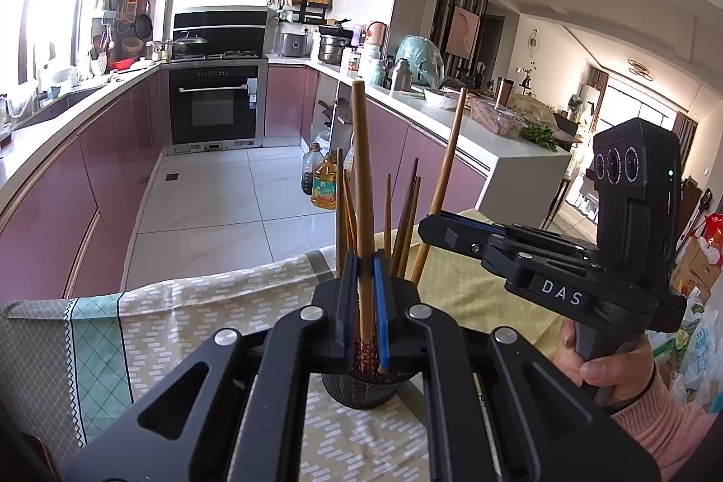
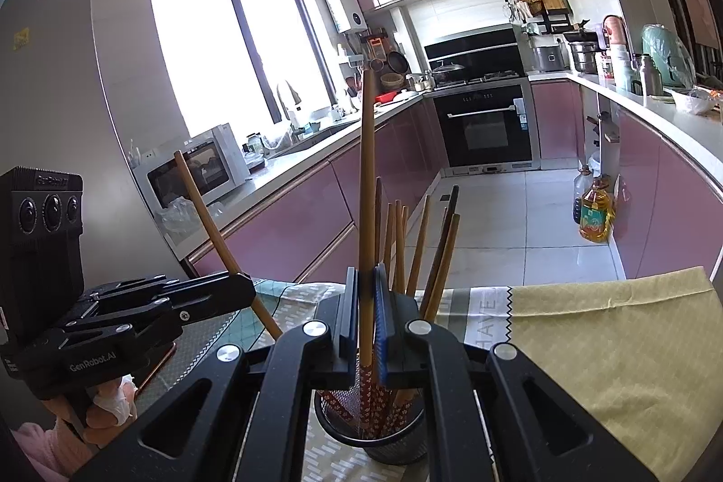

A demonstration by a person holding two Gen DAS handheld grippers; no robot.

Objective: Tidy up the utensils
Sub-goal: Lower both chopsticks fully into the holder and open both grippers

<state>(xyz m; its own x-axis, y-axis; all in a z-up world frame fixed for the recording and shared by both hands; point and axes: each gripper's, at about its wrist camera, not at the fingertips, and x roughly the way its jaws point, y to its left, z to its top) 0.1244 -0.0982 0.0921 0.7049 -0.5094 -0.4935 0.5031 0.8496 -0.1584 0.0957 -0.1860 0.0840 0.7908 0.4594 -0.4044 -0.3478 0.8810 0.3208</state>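
A black mesh holder (image 1: 361, 389) (image 2: 370, 439) stands on the table's patterned cloth (image 1: 180, 323) (image 2: 610, 346), with several wooden chopsticks (image 1: 406, 224) (image 2: 434, 256) upright in it. My left gripper (image 1: 365, 260) (image 2: 246, 285) is shut on one chopstick (image 1: 361, 174) (image 2: 212, 219), whose patterned lower end reaches the holder's mouth. My right gripper (image 2: 367, 278) (image 1: 429, 224) is shut on another chopstick (image 2: 367, 174) (image 1: 445, 165), its decorated end down inside the holder. Both grippers hover just above the holder, left one on the left side.
The table's far edge drops to a tiled kitchen floor, where oil bottles (image 1: 324, 186) (image 2: 595, 219) stand by pink cabinets. A flat dark object with a copper edge (image 2: 156, 364) lies on the cloth under the left gripper. A person's hands hold both grippers.
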